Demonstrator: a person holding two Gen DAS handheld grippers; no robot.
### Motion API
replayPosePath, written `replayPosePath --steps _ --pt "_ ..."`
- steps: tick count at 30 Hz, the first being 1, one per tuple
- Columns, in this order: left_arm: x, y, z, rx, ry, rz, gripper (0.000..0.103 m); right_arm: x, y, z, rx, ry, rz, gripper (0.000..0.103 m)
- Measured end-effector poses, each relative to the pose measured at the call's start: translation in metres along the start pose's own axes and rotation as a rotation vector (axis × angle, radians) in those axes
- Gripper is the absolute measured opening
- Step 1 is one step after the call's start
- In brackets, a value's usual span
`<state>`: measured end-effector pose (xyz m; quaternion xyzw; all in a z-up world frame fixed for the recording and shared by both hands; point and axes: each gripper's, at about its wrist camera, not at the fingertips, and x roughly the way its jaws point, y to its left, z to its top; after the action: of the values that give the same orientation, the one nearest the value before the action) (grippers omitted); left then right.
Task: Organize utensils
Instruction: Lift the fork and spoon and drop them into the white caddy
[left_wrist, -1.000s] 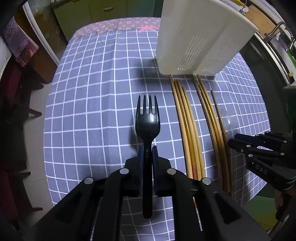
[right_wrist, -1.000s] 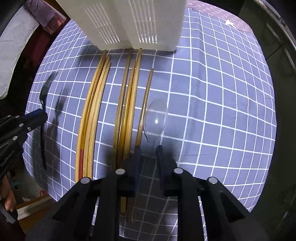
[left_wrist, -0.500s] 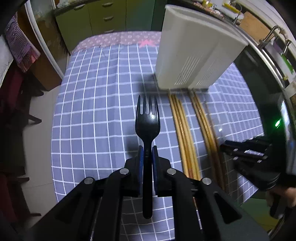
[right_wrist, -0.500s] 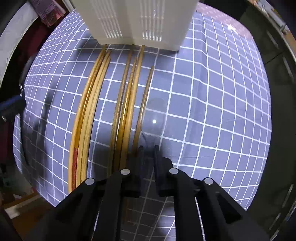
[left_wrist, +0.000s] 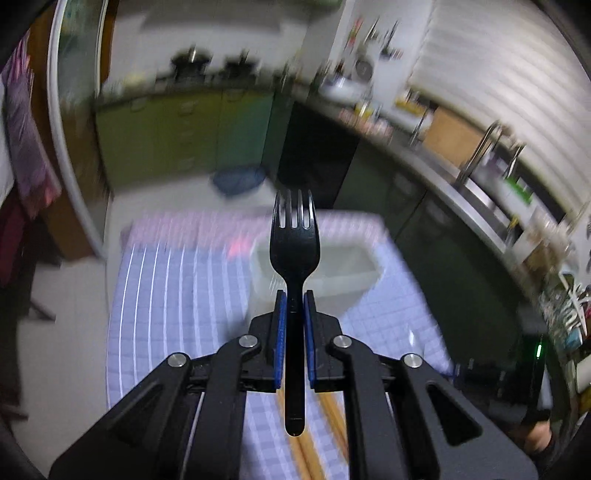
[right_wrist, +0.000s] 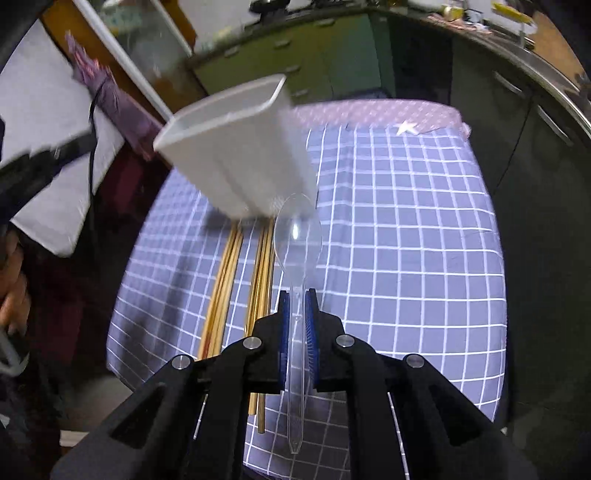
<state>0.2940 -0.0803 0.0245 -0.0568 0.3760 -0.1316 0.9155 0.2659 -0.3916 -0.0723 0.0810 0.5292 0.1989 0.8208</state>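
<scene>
the left gripper (left_wrist: 294, 295) has its jaws closed on one black fork (left_wrist: 294, 236), clamped at the neck between the blue pads (left_wrist: 281, 332). the fork points forward with four tines up, its handle end sticking out behind the pads. it is held in the air, and in the left view its head overlaps the open top of the white bin (left_wrist: 354, 266) beyond it. that view is smeared by motion, so the cloth (left_wrist: 166, 295) and the room behind are only roughly readable.

the right gripper (right_wrist: 297, 295) has its jaws closed on one clear spoon (right_wrist: 297, 236), gripped on the handle just below the bowl, with the rest of the handle trailing back past the pads. the spoon's bowl points toward the bin (right_wrist: 236, 147) and in the right view its tip overlaps the bin's lower corner; whether they touch cannot be told.

there is one bin, standing on the checked cloth (right_wrist: 406, 240). chopsticks (right_wrist: 258, 273) lie on the cloth in front of the bin, running from its foot toward the right gripper, left of the spoon. they fall into two bundles, one left and one right; the sticks overlap too much for a sure count, but there are several in each. in the left view only their ends (left_wrist: 325, 424) show, under the fork's handle.
</scene>
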Motion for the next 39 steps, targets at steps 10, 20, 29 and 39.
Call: replayPosePath --steps 10,20,29,39 --pt "0.044 -0.017 0.053 0.025 -0.332 0.034 0.009 -0.021 -0.032 -0.015 0.045 -0.041 0.086 0.009" --pt "0.09 -0.01 0.013 0.07 -0.232 0.073 0.015 -0.057 -0.009 0.016 -0.025 -0.171 0.083 0.009" --pt "0.051 0.005 -0.001 0.041 -0.221 0.044 0.041 -0.081 0.021 0.096 -0.029 -0.393 0.053 0.009" --pt "0.001 0.007 -0.032 0.097 -0.199 0.052 0.049 -0.052 0.066 0.167 -0.07 -0.652 -0.035 0.01"
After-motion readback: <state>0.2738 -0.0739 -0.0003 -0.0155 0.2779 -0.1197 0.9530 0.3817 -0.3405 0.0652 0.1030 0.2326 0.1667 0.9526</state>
